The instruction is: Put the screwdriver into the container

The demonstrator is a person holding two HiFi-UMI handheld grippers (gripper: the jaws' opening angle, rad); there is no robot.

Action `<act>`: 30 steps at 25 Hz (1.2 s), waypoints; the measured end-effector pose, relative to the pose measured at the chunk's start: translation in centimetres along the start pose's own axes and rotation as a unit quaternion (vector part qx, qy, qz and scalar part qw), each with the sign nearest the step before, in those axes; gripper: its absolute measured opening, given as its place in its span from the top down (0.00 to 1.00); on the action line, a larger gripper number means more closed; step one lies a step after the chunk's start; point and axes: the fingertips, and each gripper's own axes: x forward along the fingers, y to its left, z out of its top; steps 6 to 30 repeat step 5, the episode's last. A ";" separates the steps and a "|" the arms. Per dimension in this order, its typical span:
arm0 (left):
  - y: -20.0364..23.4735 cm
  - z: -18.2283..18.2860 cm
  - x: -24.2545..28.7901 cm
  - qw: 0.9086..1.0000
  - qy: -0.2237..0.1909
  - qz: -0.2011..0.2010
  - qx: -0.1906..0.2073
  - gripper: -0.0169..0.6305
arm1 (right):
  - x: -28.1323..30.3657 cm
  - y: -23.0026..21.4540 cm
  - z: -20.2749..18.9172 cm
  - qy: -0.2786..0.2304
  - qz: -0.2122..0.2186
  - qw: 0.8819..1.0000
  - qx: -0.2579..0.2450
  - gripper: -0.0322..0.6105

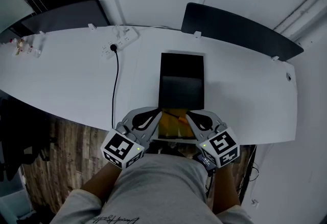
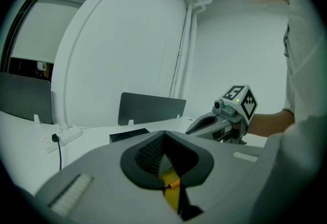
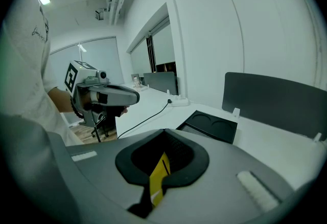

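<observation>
Pose at lower centre of the head view: holding the left hand-held gripper (image 2: 164, 136) and the right hand-held gripper (image 3: 164, 133) side by side over the near edge of the desk (image 1: 76, 80), tips leaning toward each other, both pairs of jaws pressing together on nothing. Looking down between them at a yellow patch (image 1: 173, 115) and, on it, an orange bit with a dark tip, probably the screwdriver (image 2: 171, 183); not making out its full length. Facing the black container (image 1: 181, 72) just beyond the patch, nearer the frame's centre, seemingly empty. Risking a shove instead of a grasp by descending with jaws pinched: nudging or rolling the tool off the near edge toward the floor. Also risking a knock between the two crowding tips. Needing one pair widening first.
</observation>
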 end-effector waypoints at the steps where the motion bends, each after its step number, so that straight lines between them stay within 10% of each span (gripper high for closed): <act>1: -0.1 -0.1 -0.1 1.000 0.001 -0.001 0.000 0.97 | 0.0 0.1 -0.1 0.001 0.001 1.000 0.000 0.93; 30: -0.4 -0.6 -0.4 1.000 0.009 -0.004 0.003 0.97 | 0.0 0.6 -0.5 0.007 0.002 1.000 -0.001 0.93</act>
